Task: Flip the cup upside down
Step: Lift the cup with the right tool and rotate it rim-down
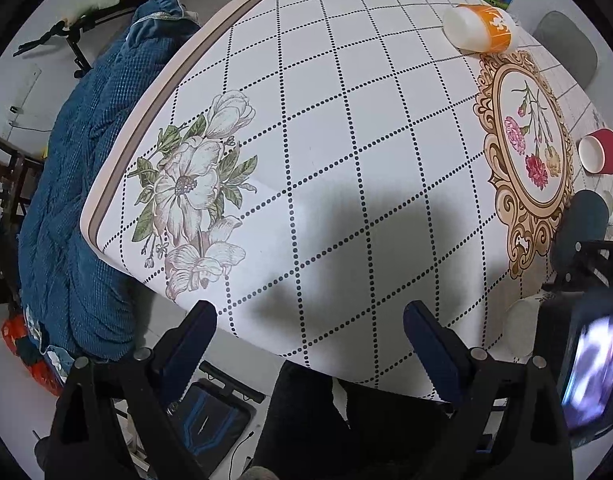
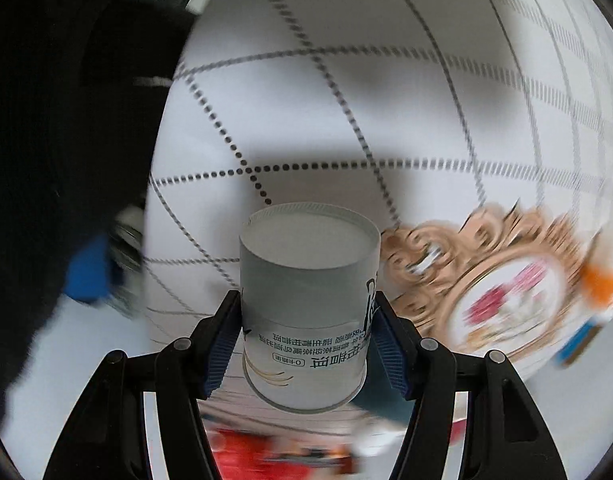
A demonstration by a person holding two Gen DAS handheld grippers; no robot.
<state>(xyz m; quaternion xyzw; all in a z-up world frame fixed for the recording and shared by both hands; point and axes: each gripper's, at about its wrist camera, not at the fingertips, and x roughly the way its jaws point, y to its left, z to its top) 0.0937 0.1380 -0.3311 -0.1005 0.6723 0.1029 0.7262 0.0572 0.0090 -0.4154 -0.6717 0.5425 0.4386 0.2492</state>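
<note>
In the right wrist view my right gripper (image 2: 306, 324) is shut on a white paper cup (image 2: 306, 304) with grey printed text. The cup's flat base points away from the camera and its text reads inverted; it hangs above the table, and the background is blurred by motion. In the left wrist view my left gripper (image 1: 310, 312) is open and empty above the table's near edge. The right gripper's black body (image 1: 586, 280) shows at that view's right edge.
A white tablecloth (image 1: 346, 128) with dotted squares, flower prints and a gold medallion (image 1: 534, 140) covers the table. An orange-and-white cup (image 1: 480, 26) lies on its side at the far end. A red cup (image 1: 600, 150) stands at the right. A blue quilt (image 1: 78, 184) hangs at the left.
</note>
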